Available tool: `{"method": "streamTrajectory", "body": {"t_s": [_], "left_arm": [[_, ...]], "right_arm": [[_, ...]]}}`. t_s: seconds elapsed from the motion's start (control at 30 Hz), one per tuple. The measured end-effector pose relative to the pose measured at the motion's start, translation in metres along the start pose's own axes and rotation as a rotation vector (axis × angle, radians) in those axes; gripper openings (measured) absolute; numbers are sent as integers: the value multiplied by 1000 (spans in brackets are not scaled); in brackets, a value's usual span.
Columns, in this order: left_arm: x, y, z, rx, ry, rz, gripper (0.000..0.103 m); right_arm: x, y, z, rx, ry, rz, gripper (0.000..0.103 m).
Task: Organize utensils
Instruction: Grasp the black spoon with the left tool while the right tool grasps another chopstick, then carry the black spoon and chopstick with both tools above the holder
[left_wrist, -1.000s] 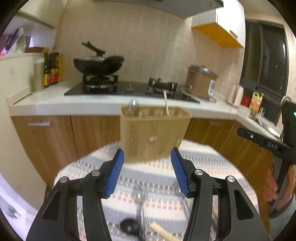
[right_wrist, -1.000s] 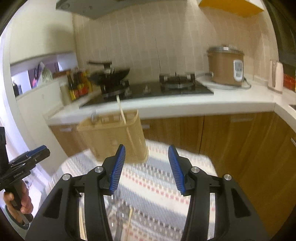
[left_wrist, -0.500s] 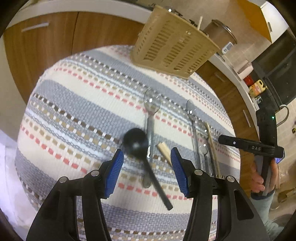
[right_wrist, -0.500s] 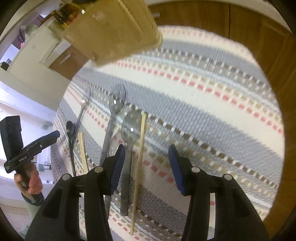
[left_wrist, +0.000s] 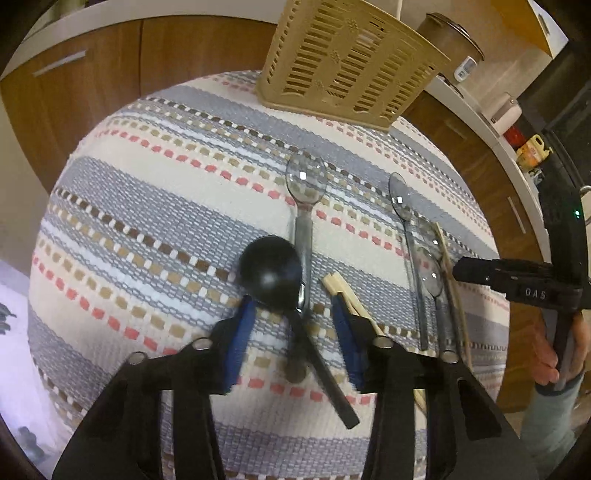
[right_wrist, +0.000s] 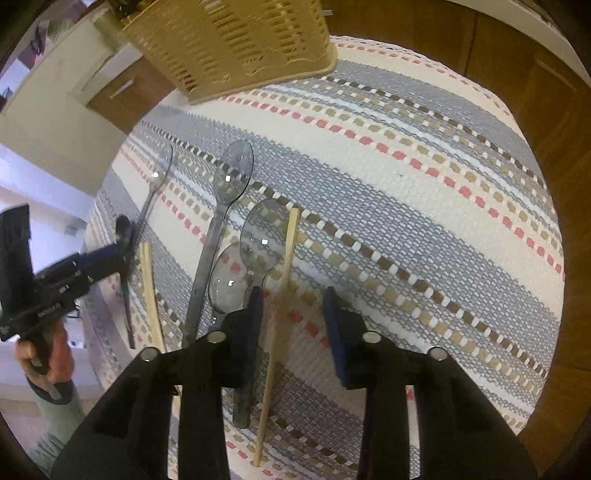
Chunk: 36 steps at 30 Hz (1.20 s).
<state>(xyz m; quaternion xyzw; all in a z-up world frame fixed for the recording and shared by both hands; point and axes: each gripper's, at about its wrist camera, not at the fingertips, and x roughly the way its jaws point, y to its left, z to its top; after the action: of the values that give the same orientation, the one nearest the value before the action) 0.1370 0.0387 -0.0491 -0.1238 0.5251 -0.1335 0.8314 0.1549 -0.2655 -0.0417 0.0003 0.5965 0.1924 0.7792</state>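
— Left wrist view: what lies between the jaws?
— Black spoon (left_wrist: 271, 271), jaws just closing, not pinching; clear spoon (left_wrist: 306, 206) crosses it.
— Right?
— Chopstick (right_wrist: 282, 273) between closing jaws, untouched; basket (right_wrist: 236, 40) beyond, on striped cloth (right_wrist: 424, 177).

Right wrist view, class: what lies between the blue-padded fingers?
One wooden chopstick lies on the striped cloth between the right gripper pads, untouched.

We've got warm, fairly dim indoor light here. Both fisheye views bend hard at the edges and go black in the corners. Small glints sit on the clear spoons (right_wrist: 233, 173), and the blue pads (right_wrist: 255, 321) look smeared with motion blur.
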Motion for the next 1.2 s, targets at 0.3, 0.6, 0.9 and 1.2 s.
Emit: {"method": "streamTrajectory", "body": {"t_s": [0.3, 0.6, 0.9, 1.2], "left_arm": [[-3, 23, 6, -31, -10, -31, 9], [-8, 32, 13, 24, -9, -1, 15], [5, -5, 24, 206, 91, 143, 24], [6, -10, 23, 232, 27, 229, 5]], "right_arm": [[13, 26, 2, -90, -34, -133, 5], [13, 15, 14, -57, -32, -141, 6], [29, 39, 32, -122, 75, -184, 18], [32, 46, 40, -118, 40, -198, 4]]}}
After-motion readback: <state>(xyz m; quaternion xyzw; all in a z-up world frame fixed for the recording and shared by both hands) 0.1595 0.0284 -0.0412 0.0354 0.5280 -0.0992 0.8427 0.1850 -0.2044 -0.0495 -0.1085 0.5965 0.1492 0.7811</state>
